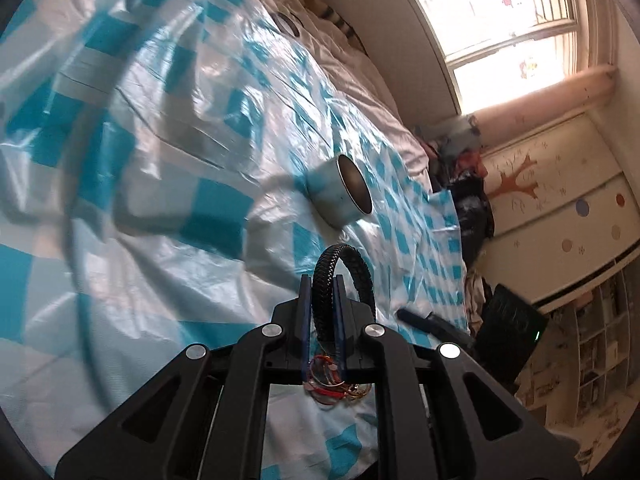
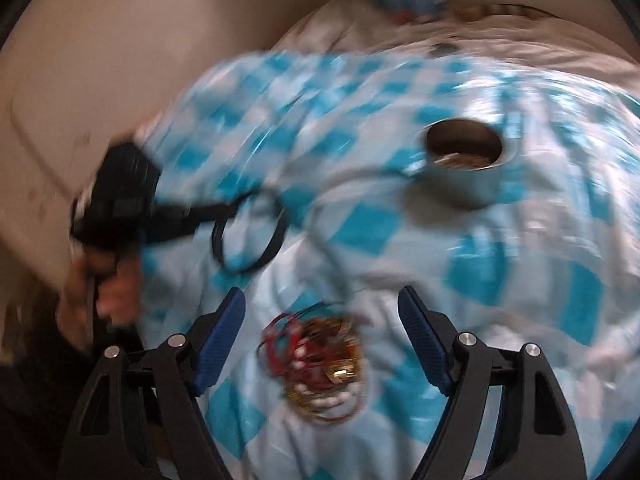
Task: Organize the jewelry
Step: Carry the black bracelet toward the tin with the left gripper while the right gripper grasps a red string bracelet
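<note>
I have the left hand-held gripper (image 1: 323, 312) clamped on a black braided bracelet (image 1: 344, 284), which stands up as a loop between the two blue pads, lifted clear of the blue-and-white checked plastic sheet (image 1: 160, 160) spread over the bed. The right hand-held gripper (image 2: 322, 332) stands wide apart and holds nothing; it hangs just above a tangled heap of red and gold jewelry (image 2: 316, 364) lying on the sheet.

In my judgement the step in hand is carrying the bracelet to the round metal tin (image 1: 340, 196), which sits open on the sheet ahead of the left gripper and well apart from it. The next move calls for bringing the loop over the tin's mouth before the pads part, since the soft bedding may let the tin tip.

The right wrist view is badly blurred: the pieces in the heap cannot be told apart. The tin seems to hold something already; what, I cannot tell. The heap is mostly hidden behind the left gripper's body.
</note>
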### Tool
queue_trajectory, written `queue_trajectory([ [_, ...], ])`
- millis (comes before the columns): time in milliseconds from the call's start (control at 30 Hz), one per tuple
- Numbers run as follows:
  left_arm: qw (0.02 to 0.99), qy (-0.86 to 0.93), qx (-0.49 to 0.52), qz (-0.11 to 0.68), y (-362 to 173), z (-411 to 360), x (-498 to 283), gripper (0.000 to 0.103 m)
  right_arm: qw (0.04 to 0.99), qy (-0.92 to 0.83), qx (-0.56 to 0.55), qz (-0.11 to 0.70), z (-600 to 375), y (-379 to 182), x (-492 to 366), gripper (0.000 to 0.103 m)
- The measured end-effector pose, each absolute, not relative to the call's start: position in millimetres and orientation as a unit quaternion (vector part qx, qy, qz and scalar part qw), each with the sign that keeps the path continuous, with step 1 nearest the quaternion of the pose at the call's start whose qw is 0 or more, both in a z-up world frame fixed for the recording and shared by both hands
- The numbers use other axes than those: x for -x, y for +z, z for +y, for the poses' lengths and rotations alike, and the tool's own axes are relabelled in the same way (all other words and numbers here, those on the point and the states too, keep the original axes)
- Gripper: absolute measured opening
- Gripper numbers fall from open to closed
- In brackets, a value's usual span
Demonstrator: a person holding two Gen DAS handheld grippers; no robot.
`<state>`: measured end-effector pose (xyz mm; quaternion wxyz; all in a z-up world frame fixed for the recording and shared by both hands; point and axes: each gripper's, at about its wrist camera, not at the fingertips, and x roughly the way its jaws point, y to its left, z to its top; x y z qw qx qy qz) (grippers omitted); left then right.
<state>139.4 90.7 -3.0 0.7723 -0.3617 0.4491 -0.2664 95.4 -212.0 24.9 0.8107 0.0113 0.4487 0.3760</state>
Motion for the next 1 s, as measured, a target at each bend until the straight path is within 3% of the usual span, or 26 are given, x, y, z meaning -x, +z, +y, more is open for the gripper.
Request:
queue_trajectory([
  [67,0.773,-0.265,0.364,0.447,-1.8,95.3,-138.1,0.009,0.801,0.389,0.020,0.455,-194.6,17.8,-90.6,0.061],
  [200,0.774,-0.264,0.363,0.445,-0.6,100.4,-134.4,0.009,0.794,0.377,0.105,0.465,-166.4,-0.8,-80.3,0.056],
  [300,0.775,-0.266,0.364,0.444,0.7,104.5,-133.5,0.009,0.784,0.376,0.126,0.478,-162.9,-12.8,-78.2,0.032],
  [367,0.775,-0.266,0.365,0.442,0.2,105.2,-132.5,0.009,0.778,0.385,0.123,0.481,-163.5,-12.1,-76.9,0.011],
  [633,0.776,-0.270,0.363,0.440,1.8,103.2,-131.6,0.009,0.784,0.402,0.081,0.466,-176.0,5.6,-76.3,0.011],
  [1000,0.771,-0.282,0.369,0.437,4.9,86.7,-137.6,0.009,0.814,0.424,-0.163,0.362,-258.9,69.4,-104.6,0.011],
])
